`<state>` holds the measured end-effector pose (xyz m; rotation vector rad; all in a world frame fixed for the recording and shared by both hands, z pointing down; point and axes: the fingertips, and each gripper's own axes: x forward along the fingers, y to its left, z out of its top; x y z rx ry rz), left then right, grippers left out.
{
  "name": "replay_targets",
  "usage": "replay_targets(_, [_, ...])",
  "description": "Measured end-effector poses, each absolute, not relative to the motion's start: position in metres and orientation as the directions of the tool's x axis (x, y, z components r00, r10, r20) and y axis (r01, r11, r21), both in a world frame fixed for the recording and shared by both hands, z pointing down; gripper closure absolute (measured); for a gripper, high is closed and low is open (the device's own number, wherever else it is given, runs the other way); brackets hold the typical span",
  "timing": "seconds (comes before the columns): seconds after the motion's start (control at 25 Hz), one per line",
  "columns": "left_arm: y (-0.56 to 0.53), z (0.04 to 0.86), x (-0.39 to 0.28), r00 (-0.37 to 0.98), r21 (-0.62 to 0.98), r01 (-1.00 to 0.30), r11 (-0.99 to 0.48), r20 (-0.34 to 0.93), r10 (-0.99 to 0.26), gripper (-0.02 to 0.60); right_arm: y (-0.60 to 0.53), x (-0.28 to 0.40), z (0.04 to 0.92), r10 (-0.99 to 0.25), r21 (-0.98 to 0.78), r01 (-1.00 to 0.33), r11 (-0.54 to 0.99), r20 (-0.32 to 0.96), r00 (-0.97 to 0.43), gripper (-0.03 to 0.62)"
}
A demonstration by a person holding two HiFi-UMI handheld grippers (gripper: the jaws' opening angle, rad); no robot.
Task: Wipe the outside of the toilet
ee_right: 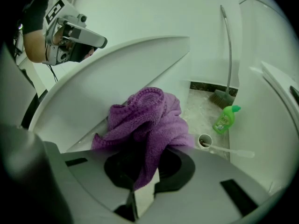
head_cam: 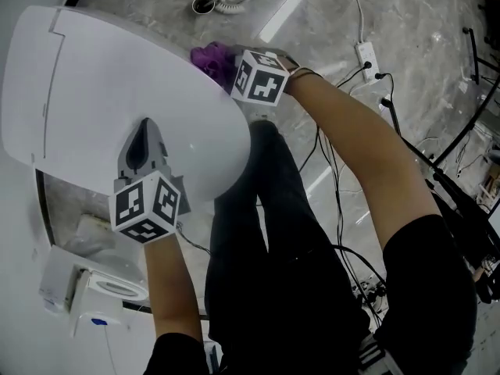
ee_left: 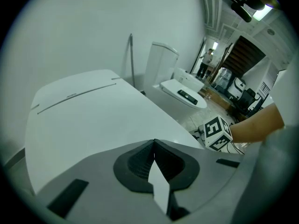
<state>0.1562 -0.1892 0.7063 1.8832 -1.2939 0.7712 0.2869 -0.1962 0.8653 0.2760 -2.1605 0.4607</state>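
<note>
1. State now: right gripper fingers are clenched on the cloth. The purple wad bulges ahead of the tips, against the side of the toilet just under the lid edge. Left gripper fingers are closed on nothing, tips over the lid top. Can't tell if they press on it.
2. Cloth slip: only a fold looks caught btwn the right fingers and the rest sits loose in front. A hard drag round the curve could prob. pull it free.
3. Scrape: if the wad rolls to one side of the right fingers, the bare tips could meet the shell and mark it.
4. Missed patches: the cloth is bunched, so contact is likely small. The area below the fingers, under the lid overhang, is easy to skip.
5. Knock-over: the bottle and brush cup stand on the floor beyond the right fingers, to their right. A wide sweep that way could tip them.
6. Left side: the lid looks smooth, so closed tips leaning on it may skid fwd. That would cost the brace and jerk the wiping hand.
</note>
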Motion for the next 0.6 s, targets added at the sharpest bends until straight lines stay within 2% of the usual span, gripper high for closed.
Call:
replay_targets(0.32, [-0.155,0.719,0.179,0.353,0.224,-0.926,-0.303,0.799,-0.487,0.574,-0.16,0.304,0.873,-0.096,-0.234,-0.442,0.866,0.79,-0.606,0.548])
replay_targets(0.6, [-0.114,0.714,0.196,0.365,0.243,-0.924,-0.296,0.794,-0.486,0.574,-0.117,0.316,0.872,-0.117,-0.245,-0.468,0.849,0.776,-0.62,0.548])
